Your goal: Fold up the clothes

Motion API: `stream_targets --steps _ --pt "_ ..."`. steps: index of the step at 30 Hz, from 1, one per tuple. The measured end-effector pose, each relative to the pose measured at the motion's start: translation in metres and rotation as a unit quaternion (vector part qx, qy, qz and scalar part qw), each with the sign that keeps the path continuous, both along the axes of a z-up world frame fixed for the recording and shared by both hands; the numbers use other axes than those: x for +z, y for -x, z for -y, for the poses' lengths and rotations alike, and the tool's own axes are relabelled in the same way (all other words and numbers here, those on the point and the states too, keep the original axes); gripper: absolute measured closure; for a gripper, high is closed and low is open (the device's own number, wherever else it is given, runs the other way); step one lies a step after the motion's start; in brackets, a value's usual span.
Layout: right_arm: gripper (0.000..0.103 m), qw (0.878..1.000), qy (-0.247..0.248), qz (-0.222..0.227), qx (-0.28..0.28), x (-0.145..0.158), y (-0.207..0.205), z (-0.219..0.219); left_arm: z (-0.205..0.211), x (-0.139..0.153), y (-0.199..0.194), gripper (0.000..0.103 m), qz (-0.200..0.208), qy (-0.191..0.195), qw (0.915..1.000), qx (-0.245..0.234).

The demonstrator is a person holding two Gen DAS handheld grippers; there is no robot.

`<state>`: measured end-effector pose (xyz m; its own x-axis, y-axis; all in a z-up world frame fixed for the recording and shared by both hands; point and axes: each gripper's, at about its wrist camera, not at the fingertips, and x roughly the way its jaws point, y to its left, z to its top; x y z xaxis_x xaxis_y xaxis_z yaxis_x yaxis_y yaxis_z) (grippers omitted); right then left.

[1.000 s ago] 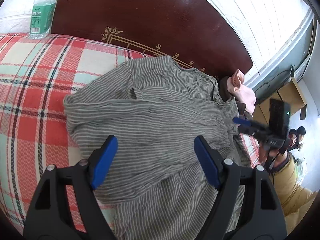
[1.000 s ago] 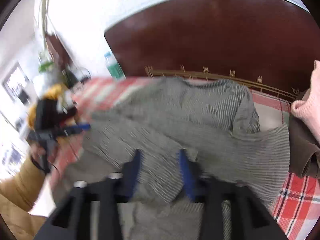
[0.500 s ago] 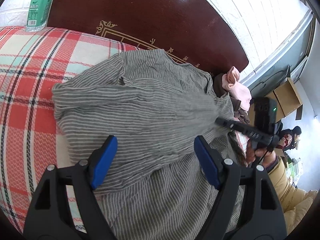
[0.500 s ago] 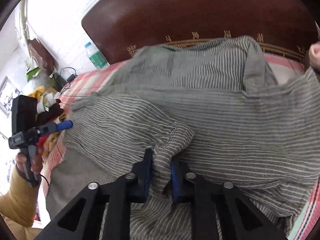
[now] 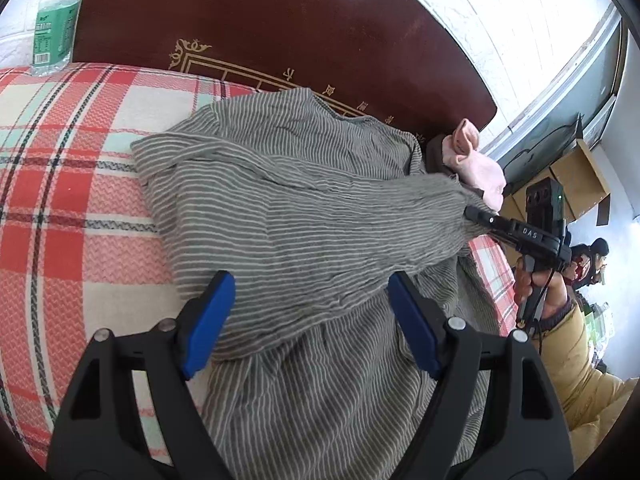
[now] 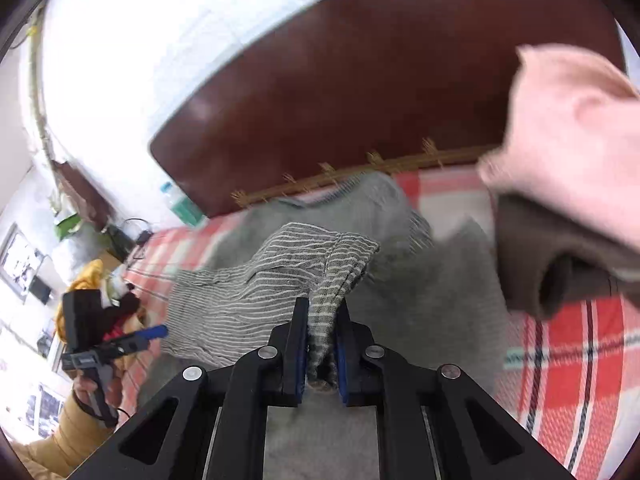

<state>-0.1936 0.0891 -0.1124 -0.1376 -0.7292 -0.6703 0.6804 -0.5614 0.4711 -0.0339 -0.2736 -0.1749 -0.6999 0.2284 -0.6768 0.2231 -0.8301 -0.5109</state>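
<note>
A grey striped shirt (image 5: 300, 208) lies spread on the plaid bedsheet (image 5: 60, 160), collar toward the headboard. My left gripper (image 5: 310, 320) hovers open just above the shirt's middle, blue pads (image 5: 208, 320) wide apart with nothing between them. In the left wrist view my right gripper (image 5: 472, 214) pinches the end of a sleeve stretched out to the right. The right wrist view shows that gripper (image 6: 322, 344) shut on the bunched sleeve cloth (image 6: 332, 280), lifted off the bed. The left gripper (image 6: 154, 332) appears far left there, held in a hand.
A dark wooden headboard (image 5: 280, 28) runs behind the bed. A water bottle (image 5: 54, 20) stands at the far left corner. A pink garment (image 5: 476, 160) on a brown one (image 6: 560, 248) lies right of the shirt. Cardboard boxes (image 5: 576, 176) stand beyond the bed's right side.
My right gripper has shut on the sleeve and drawn it up and out to the right, stretching it. The left gripper stays open over the shirt.
</note>
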Motion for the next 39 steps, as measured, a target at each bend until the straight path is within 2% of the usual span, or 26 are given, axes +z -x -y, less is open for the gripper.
stream_targets --steps 3,9,12,13,16,20,21,23,26,32,39 --pt "0.092 0.999 -0.020 0.022 -0.013 -0.027 0.004 -0.005 -0.001 -0.005 0.005 0.023 0.010 0.004 0.9999 0.004" --pt "0.088 0.998 -0.066 -0.002 -0.016 -0.051 -0.001 -0.004 0.007 -0.015 0.002 0.023 0.028 0.014 0.9991 0.030" --pt "0.080 0.997 -0.068 -0.016 -0.019 -0.049 -0.005 -0.008 0.012 -0.021 -0.001 0.023 0.041 0.023 0.9978 0.047" --pt "0.072 0.997 -0.069 -0.021 -0.020 -0.048 -0.007 -0.010 0.014 -0.022 -0.002 0.023 0.045 0.023 0.9975 0.050" --pt "0.060 0.996 -0.067 -0.054 -0.026 -0.035 -0.020 -0.021 0.012 -0.020 -0.010 0.023 0.041 0.033 0.9973 0.051" --pt "0.054 0.995 -0.054 -0.075 -0.024 -0.022 -0.039 -0.043 0.007 -0.010 -0.031 0.023 0.011 0.043 0.9973 0.060" --pt "0.053 0.996 -0.049 -0.074 -0.024 -0.021 -0.044 -0.049 0.004 -0.007 -0.038 0.023 0.005 0.043 0.9972 0.061" --pt "0.043 0.997 -0.041 -0.068 -0.023 -0.022 -0.056 -0.063 -0.002 -0.005 -0.049 0.023 0.007 0.048 0.9970 0.061" --pt "0.038 0.998 -0.034 -0.057 -0.015 -0.029 -0.079 -0.084 -0.014 -0.006 -0.067 0.023 0.022 0.058 0.9965 0.057" --pt "0.035 0.999 -0.020 -0.023 -0.020 -0.042 -0.113 -0.130 -0.036 -0.004 -0.113 0.023 0.035 0.069 0.9949 0.064" --pt "0.030 0.999 -0.005 -0.006 -0.054 -0.043 -0.130 -0.170 -0.042 -0.010 -0.162 0.023 0.036 0.054 0.9928 0.101"
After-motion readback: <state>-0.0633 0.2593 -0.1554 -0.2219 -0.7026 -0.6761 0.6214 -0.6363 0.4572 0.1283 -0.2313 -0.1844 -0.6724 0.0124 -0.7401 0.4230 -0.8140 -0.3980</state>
